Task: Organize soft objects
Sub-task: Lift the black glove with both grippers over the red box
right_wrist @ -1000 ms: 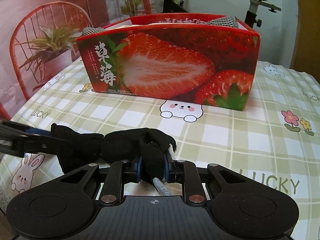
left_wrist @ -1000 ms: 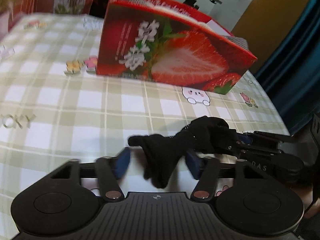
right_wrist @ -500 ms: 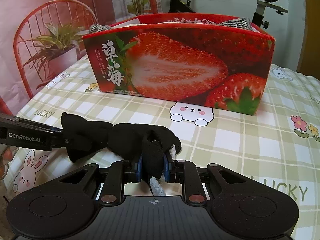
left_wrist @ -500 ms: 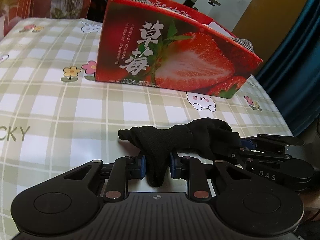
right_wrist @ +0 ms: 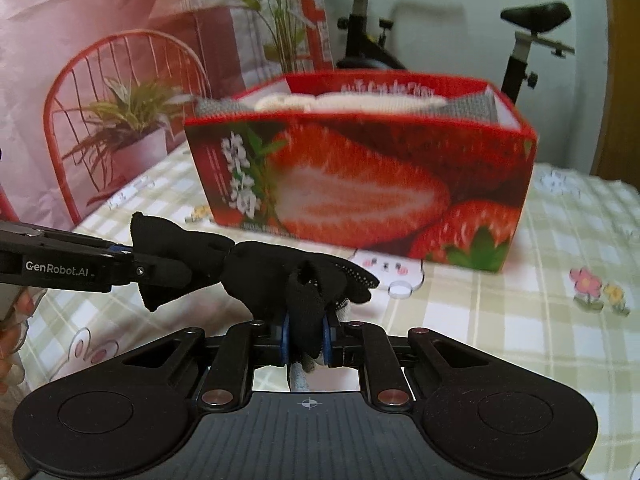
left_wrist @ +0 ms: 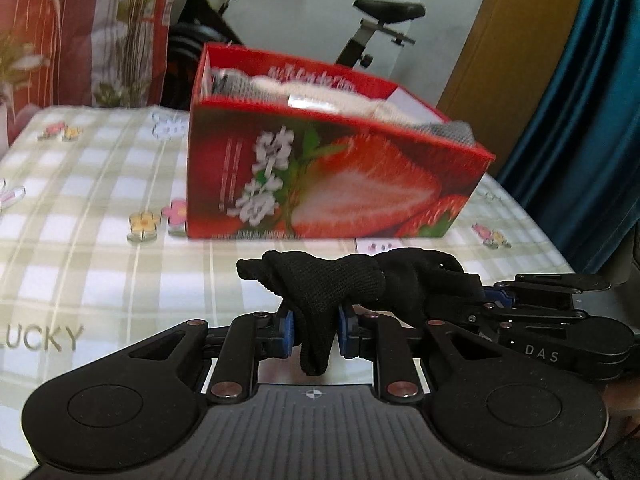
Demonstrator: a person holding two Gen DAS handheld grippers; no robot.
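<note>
Bench (left_wrist: 80, 264): covered in a green-and-white checked cloth printed with flowers, rabbits and the word LUCKY; it carries everything below.

Exercise bike (right_wrist: 532, 32): stands behind the bench, black saddle and frame against a pale wall.

Red chair (right_wrist: 120, 92): wire-backed, at the far left edge of the bench in my right view, with a potted plant (right_wrist: 132, 128) seen through its back.

Strawberry box (left_wrist: 320, 176): red carton, open at the top, standing upright toward the far side of the bench. Grey and cream knitted pieces (left_wrist: 304, 92) lie inside it, reaching rim height.

Black sock (left_wrist: 320, 288): a soft knit bundle held up off the cloth in front of the box, stretched between my two tools; a twisted waist shows about midway along it. Whether it is one piece or a pair I cannot tell.

My left gripper (left_wrist: 316, 330): jaws closed nearly together, pinching a hanging fold of the sock's left end; the blue pads (left_wrist: 286, 332) press it from both sides.

My right gripper (right_wrist: 306, 340): jaws likewise drawn in tight on the sock's other end, with a light grey scrap (right_wrist: 298, 380) poking out beneath the clamped cloth.
</note>
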